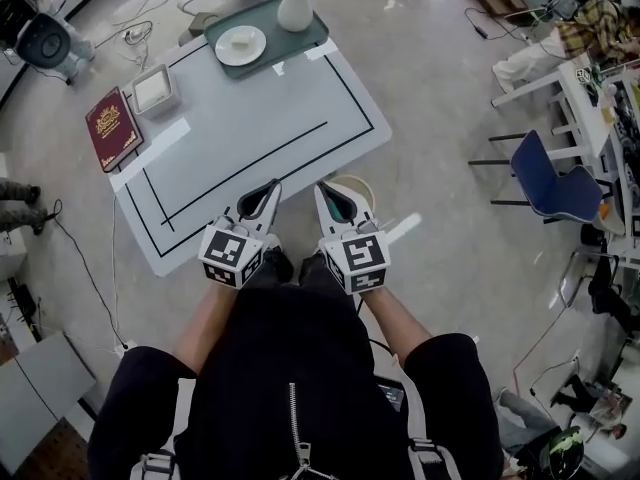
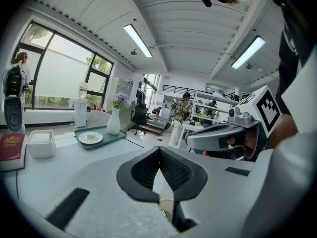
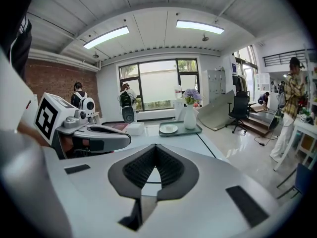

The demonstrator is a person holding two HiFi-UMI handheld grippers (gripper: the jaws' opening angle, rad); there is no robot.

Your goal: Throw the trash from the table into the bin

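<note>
- The left gripper (image 1: 272, 186) hangs at the near edge of the table (image 1: 250, 118). Its tongs are narrowed until the tips meet, and nothing is between them.
- The right gripper (image 1: 322, 189) hangs just beside it at the same near edge. Its tongs are pressed together and also empty.
- The bin (image 1: 364, 184) is round with a pale rim. It stands on the floor against the table's near edge, partly hidden under the right gripper.
- At the table's far end, a green tray (image 1: 312, 36) carries 1 white plate (image 1: 240, 45) and 1 white vase (image 1: 295, 10) with purple flowers.
- A white box (image 1: 155, 90) sits near the table's left edge, between the tray and a red book (image 1: 112, 128).
- The red book lies at the table's left corner.
- Black lines run across the tabletop.
</note>
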